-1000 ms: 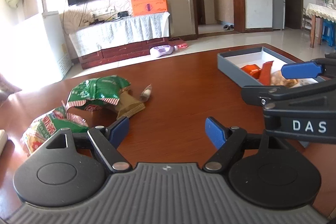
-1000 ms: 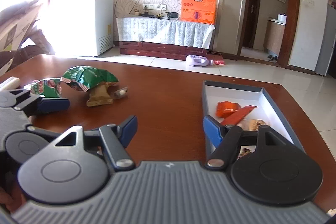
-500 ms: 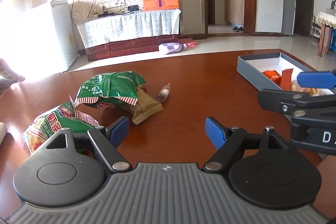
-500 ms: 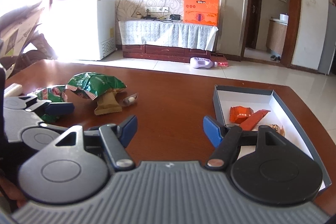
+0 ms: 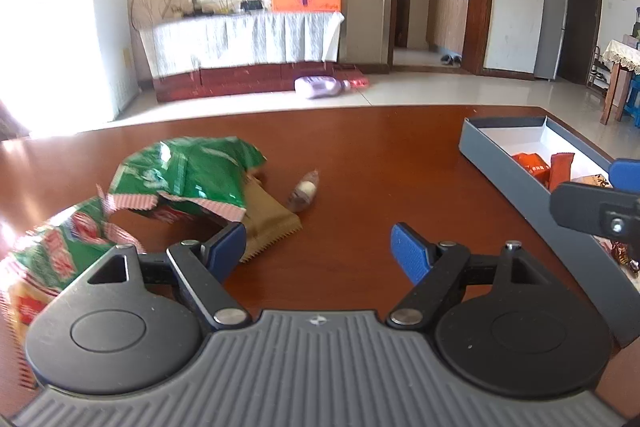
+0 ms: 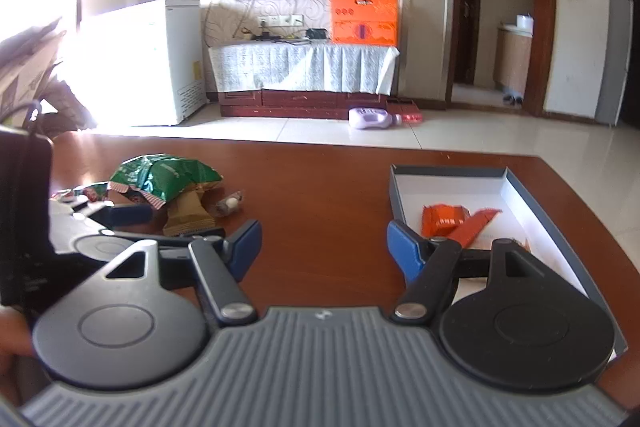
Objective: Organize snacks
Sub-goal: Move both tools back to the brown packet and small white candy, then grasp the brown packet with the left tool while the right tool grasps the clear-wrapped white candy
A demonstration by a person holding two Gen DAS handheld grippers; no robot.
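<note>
Jaws on both tools stand parted with nothing between them: the left gripper [image 5: 318, 247] hangs over bare tabletop with its left pad just at the toothed edge of a tan wrapper, and the right gripper [image 6: 324, 245] hovers beside the near end of the grey box [image 6: 536, 211].

Just beyond the left gripper lies the loose pile, not yet sorted. Nearest is a green-and-red printed bag [image 5: 44, 259] at the left edge of the wooden table [image 5: 380, 147]. A tan snack packet [image 5: 268, 217] lies partly tucked under a larger green chip bag [image 5: 188, 175]. Just to the right of these, apart from them, sits a small twist-wrapped candy [image 5: 304, 189].

Across the table to the right, well apart from the pile, the box already holds some snacks: an orange packet [image 6: 444, 219], a long red-orange stick packet [image 6: 478, 225] leaning over it, and further wrapped pieces near the right gripper, partly hidden by it.

By this layout the job looks partly done: a few items boxed, four left on the table, with the tan packet closest to the left gripper's reach.
</note>
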